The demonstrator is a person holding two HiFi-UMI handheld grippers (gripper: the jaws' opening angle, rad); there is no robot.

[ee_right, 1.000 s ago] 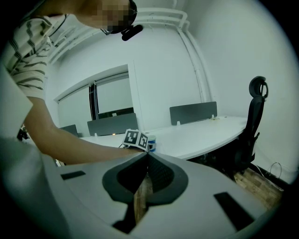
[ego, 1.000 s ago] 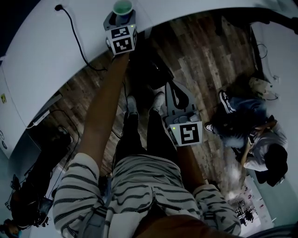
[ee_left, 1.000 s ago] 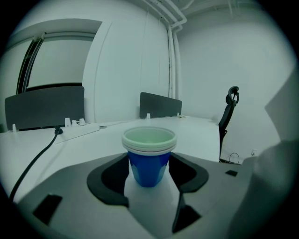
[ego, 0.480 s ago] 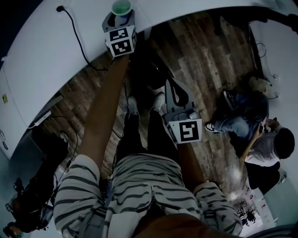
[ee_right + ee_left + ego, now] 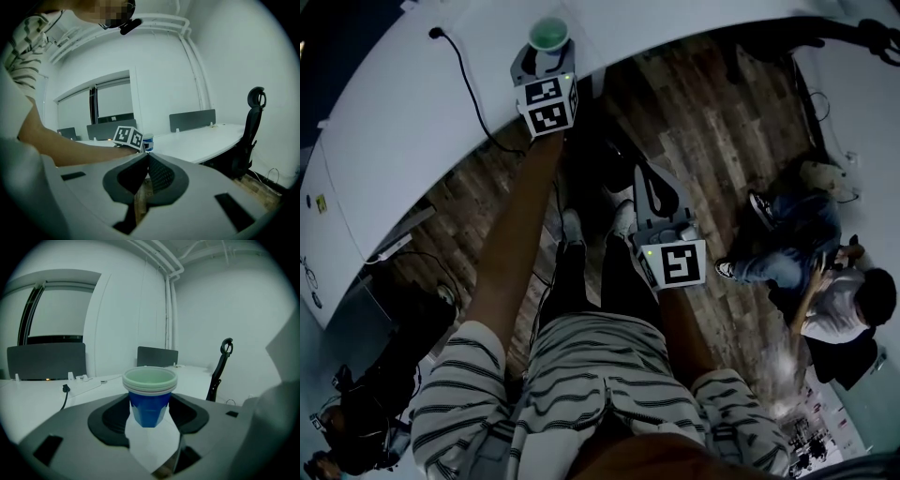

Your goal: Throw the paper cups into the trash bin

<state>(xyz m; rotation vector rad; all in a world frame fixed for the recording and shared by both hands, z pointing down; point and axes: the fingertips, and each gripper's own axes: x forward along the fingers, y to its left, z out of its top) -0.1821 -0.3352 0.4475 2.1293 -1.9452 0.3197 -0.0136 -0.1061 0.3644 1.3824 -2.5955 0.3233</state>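
Note:
A stack of blue paper cups (image 5: 149, 401) with white rims sits upright between the jaws of my left gripper (image 5: 150, 414), which is shut on it. In the head view the cups (image 5: 548, 36) and the left gripper (image 5: 546, 58) are over the edge of the white curved table (image 5: 403, 112). My right gripper (image 5: 649, 180) hangs lower, over the wooden floor in front of my legs. Its jaws are shut with nothing between them (image 5: 147, 160). No trash bin shows in any view.
A black cable (image 5: 467, 89) runs across the table, and a power strip (image 5: 86, 384) lies on it. A black office chair (image 5: 251, 136) stands at the table's right end. A person (image 5: 830, 300) crouches on the floor at the right.
My left gripper has come up slightly with the cups still in it. The right gripper has barely moved. The person on the floor has shifted.

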